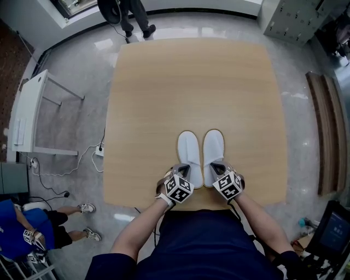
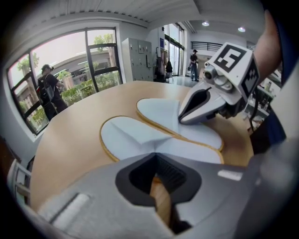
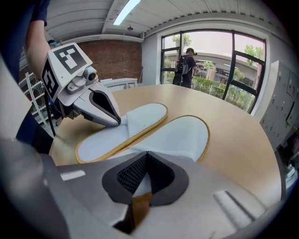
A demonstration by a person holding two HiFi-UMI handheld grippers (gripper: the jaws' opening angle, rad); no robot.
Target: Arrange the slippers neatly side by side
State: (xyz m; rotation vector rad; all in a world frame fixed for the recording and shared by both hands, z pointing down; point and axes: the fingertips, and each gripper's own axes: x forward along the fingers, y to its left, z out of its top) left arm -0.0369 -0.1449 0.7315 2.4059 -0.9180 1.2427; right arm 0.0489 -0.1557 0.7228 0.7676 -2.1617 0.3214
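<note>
Two white slippers with tan-edged soles lie side by side, toes pointing away, near the front edge of the wooden table. My left gripper is shut on the heel end of the left slipper. My right gripper is shut on the heel end of the right slipper. In the left gripper view the left slipper runs out from my jaw tips, and the right gripper pinches the right slipper. The right gripper view shows the right slipper at my jaws, with the left gripper on the left slipper.
A person stands beyond the table's far edge. A white desk and cables are on the floor to the left, and a seated person in blue is at the lower left. Wooden planks lie to the right, lockers at the back right.
</note>
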